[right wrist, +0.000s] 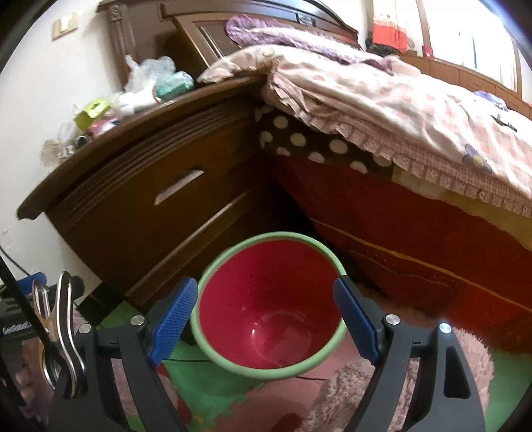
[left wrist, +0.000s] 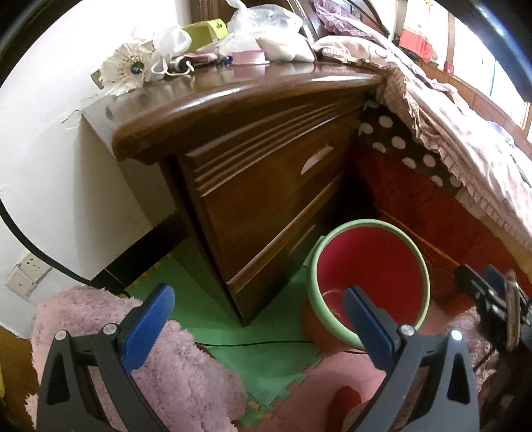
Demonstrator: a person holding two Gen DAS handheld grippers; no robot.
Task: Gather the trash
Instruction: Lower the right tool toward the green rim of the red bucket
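Note:
A red trash bin with a green rim [left wrist: 372, 266] stands on the floor between the wooden nightstand [left wrist: 266, 172] and the bed. In the right wrist view the bin [right wrist: 269, 319] is just below my right gripper [right wrist: 269, 315], which is open and empty. The bin looks empty inside. My left gripper [left wrist: 259, 315] is open and empty, to the left of the bin, above the floor mat. On the nightstand top lie crumpled plastic bags [left wrist: 259, 23], white paper [left wrist: 123, 69], a green box [left wrist: 206, 31] and small items. They also show in the right wrist view [right wrist: 149, 79].
The bed with a pink quilt [left wrist: 465, 133] is on the right, the white wall [left wrist: 40, 149] with a socket on the left. Pink fluffy rugs [left wrist: 183, 365] and green foam tiles [left wrist: 266, 359] cover the floor. A thin black cable [left wrist: 252, 344] crosses the mat.

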